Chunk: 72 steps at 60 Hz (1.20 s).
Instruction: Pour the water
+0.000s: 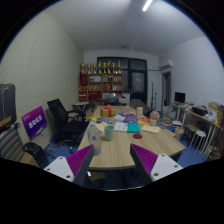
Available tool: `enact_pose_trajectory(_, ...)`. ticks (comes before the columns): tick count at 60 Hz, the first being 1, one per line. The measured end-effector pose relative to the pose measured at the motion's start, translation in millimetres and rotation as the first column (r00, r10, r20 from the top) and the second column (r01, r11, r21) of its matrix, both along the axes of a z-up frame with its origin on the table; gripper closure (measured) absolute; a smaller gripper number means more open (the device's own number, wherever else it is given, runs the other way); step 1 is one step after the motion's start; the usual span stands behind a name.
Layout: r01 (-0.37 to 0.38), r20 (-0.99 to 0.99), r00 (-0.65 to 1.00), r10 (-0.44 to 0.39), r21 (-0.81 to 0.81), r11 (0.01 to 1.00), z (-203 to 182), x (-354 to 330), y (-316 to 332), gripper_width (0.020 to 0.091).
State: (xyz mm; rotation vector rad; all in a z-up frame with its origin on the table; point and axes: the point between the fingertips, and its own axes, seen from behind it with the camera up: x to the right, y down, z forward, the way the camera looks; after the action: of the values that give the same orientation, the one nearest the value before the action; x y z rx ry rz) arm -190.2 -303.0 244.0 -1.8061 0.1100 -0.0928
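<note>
Gripper view, and we're looking down the length of an office room from well back. Our gripper (112,163) hangs in the open with its two fingers spread wide, the purple pads (80,159) facing each other across a clear gap, and nothing sits between them. We're pinching nothing at all.

Beyond the fingers stretches a long wooden table (120,148), cluttered with small items. What looks like a pale bottle or jug (95,131) stands near the left part of the tabletop, with a small greenish cup-like thing (110,130) just beside it. Those could be our pouring vessel and our target, but they're too small for us to be sure, and we can't tell whether either holds water.

Around it: a black office chair (62,118) to the left, a purple sign (35,122) nearer us on that side, shelves (101,82) against the far wall, desks with a monitor (180,98) on the right.

So where do we stand? By our reading, right at the start. Nothing grasped, nothing tilted. Still ahead: close in on the table, take hold of the vessel, carry it over the cup and pour.
</note>
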Motion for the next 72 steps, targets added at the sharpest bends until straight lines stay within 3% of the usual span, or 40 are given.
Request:
enact_pose_trajectory(17, -0.103, -0.01, 0.995, 0.104, 0.029, 0.994, -46, -62, 134, 0.0281)
enact_pose_trajectory(39, -0.08, 0.012, 0.997, 0.08, 0.032, 0.996, -124, -62, 291, 0.0283)
enact_pose_trajectory(50, -0.08, 0.036, 0.996, 0.077, 0.072, 0.994, -135, -64, 337, 0.0286)
enact_pose_trajectory(53, -0.088, 0.046, 0.995, 0.085, 0.073, 0.993, -142, -62, 351, 0.0304)
enact_pose_trajectory(56, -0.09, 0.042, 0.995, 0.087, 0.063, 0.994, -148, -63, 359, 0.0461)
enact_pose_trajectory(62, -0.087, 0.044, 0.996, 0.083, 0.076, 0.993, -146, -66, 366, 0.0513)
enact_pose_trajectory(66, -0.118, 0.047, 0.992, 0.115, 0.08, 0.99, -146, -74, 370, 0.0559)
enact_pose_trajectory(72, -0.18, 0.002, 0.984, 0.18, 0.029, 0.983, -151, -77, 385, 0.0568)
